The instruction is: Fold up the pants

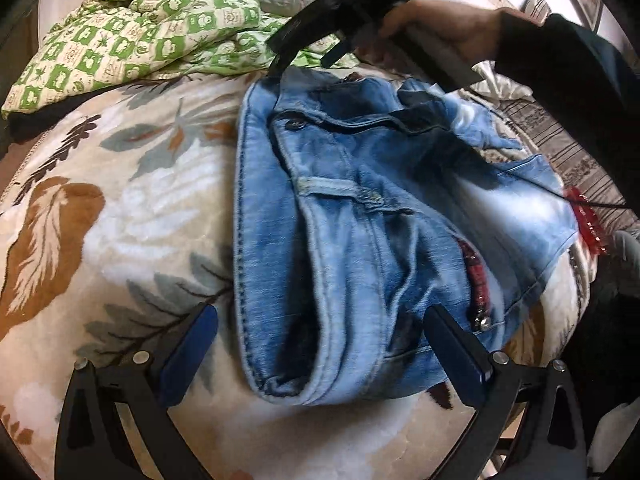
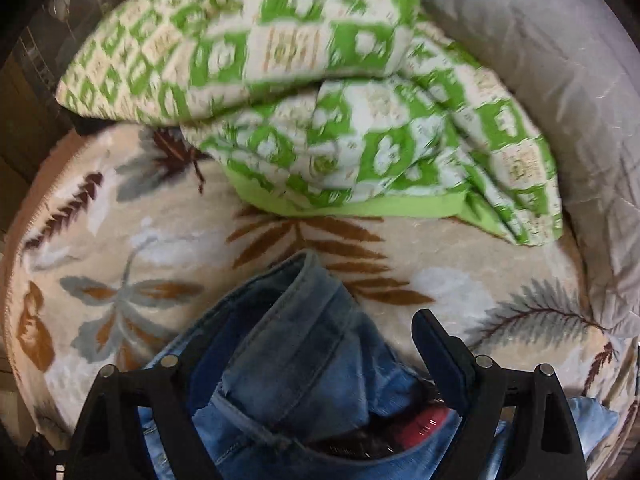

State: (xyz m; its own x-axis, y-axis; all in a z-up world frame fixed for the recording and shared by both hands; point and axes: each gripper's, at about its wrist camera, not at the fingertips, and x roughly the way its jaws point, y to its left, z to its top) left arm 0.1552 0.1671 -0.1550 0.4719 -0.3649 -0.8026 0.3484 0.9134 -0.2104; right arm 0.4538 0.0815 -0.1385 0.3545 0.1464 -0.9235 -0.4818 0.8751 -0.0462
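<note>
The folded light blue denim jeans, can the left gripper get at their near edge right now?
Probably yes. The left gripper is open, its fingers straddling the near fold of the light blue denim jeans, nothing between them.

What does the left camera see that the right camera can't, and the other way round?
Only the left view shows the whole bundle of jeans, a hand holding the right gripper at the jeans' far end, and the open left gripper around their near end. Only the right view shows the big grey pillow and the right gripper open over a denim fold. Both show the jeans, the green quilt and the leaf blanket.
</note>
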